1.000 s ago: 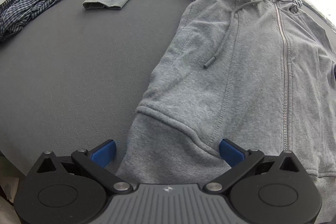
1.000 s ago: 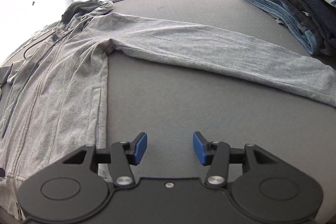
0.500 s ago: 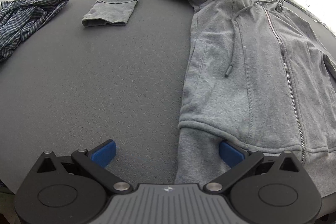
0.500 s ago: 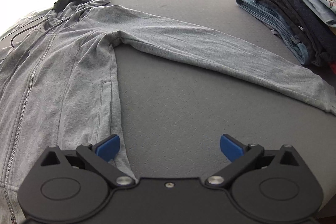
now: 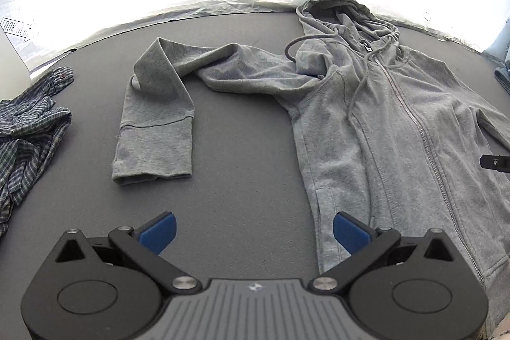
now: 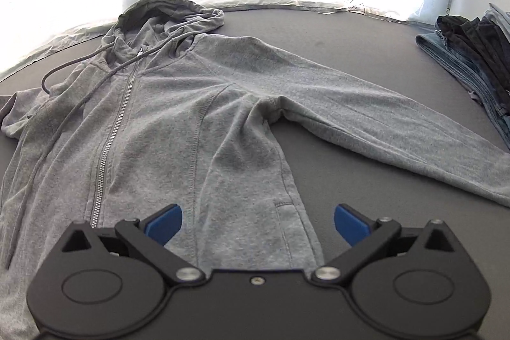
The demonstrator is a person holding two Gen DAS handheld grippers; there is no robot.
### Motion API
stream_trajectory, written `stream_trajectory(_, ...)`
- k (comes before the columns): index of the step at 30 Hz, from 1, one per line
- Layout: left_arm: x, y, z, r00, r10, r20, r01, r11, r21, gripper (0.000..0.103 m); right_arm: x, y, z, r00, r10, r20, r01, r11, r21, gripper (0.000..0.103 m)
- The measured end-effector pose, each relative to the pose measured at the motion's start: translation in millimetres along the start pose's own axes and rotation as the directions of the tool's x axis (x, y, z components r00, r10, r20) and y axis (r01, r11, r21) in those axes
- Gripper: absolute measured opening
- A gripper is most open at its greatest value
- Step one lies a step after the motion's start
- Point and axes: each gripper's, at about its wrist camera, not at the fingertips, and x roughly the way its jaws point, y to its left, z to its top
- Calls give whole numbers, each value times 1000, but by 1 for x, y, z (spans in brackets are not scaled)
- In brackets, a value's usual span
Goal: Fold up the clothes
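Hoodie (image 6: 178, 129) spread flat, nothing gripped
Both grippers, left (image 5: 253, 231) and right (image 6: 258, 223), are held apart and empty; the bent sleeve (image 5: 159, 104), centre-left, could be folded in crooked.

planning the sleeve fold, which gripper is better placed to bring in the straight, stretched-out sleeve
Right. The straight sleeve lies in front of the open right gripper; from the left gripper, the bent sleeve is nearer.
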Motion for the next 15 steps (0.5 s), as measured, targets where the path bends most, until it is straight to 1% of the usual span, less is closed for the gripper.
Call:
stream_trajectory(1, 4, 11, 6, 1000, 13, 7, -13, 1000, -26, 103, 5, 11, 7, 1000, 18, 2, -17, 1000, -6, 103)
stream_trajectory(3, 17, 32, 16, 998, 55, -1, -55, 996, -75, 103, 14, 32, 21, 999, 51, 9, -51, 998, -25, 103)
stream_trajectory(4, 28, 44, 21, 997, 79, -19, -81, 991, -104, 103, 18, 44, 28, 997, 70, 12, -70, 997, -36, 103)
stream_trajectory(6, 46, 61, 27, 993, 101, -62, -110, 981, -158, 103, 21, 69, 44, 992, 124, 27, -122, 990, -70, 103)
stream_trajectory(7, 56, 73, 29, 992, 95, -84, -109, 976, -189, 103, 21, 81, 51, 989, 144, 39, -141, 987, -83, 103)
stream_trajectory(9, 71, 90, 31, 991, 75, -107, -97, 970, -225, 103, 23, 101, 66, 982, 176, 61, -171, 982, -84, 102)
stream_trajectory(10, 77, 96, 33, 990, 77, -118, -103, 967, -235, 103, 24, 111, 73, 979, 192, 73, -185, 979, -84, 101)
stream_trajectory(13, 93, 111, 34, 985, 98, -145, -134, 955, -264, 103, 27, 142, 94, 966, 238, 104, -230, 970, -85, 92)
stream_trajectory(15, 100, 120, 35, 983, 99, -153, -143, 941, -306, 103, 36, 158, 109, 958, 273, 91, -269, 962, -53, 79)
